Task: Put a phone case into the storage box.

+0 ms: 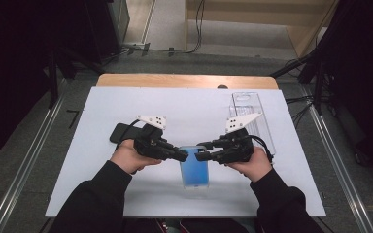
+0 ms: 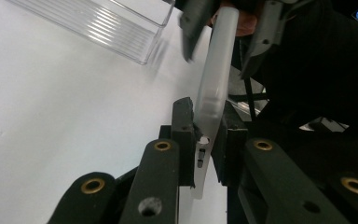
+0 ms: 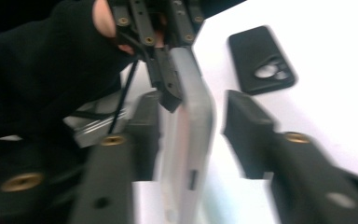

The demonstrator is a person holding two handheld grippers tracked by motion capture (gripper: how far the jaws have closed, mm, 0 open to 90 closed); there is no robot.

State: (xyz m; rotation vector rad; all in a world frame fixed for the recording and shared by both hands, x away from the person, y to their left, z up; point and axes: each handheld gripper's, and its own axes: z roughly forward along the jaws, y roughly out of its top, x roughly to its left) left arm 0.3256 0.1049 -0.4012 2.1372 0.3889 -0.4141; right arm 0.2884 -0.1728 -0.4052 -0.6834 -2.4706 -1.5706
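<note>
Here the phone (image 1: 194, 167) hangs between the grippers, long axis toward the person. The left gripper (image 1: 182, 156) clamps its left edge; the right gripper (image 1: 200, 151) stands part open around the opposite edge, seemingly not pressing.

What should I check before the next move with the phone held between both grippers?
1. Left gripper grip on the phone: ok, both pads clamp its edge in the left gripper view.
2. Right gripper grip: not ok, a gap shows between one jaw and the phone, so it is loose on that side.
3. Phone lifted off the white table: cannot tell from the high view.
4. Black case out of the way: ok, it lies flat on the table, apart from the phone.
5. Clear plastic box out of the way: ok, it sits beyond the right gripper, untouched.
</note>
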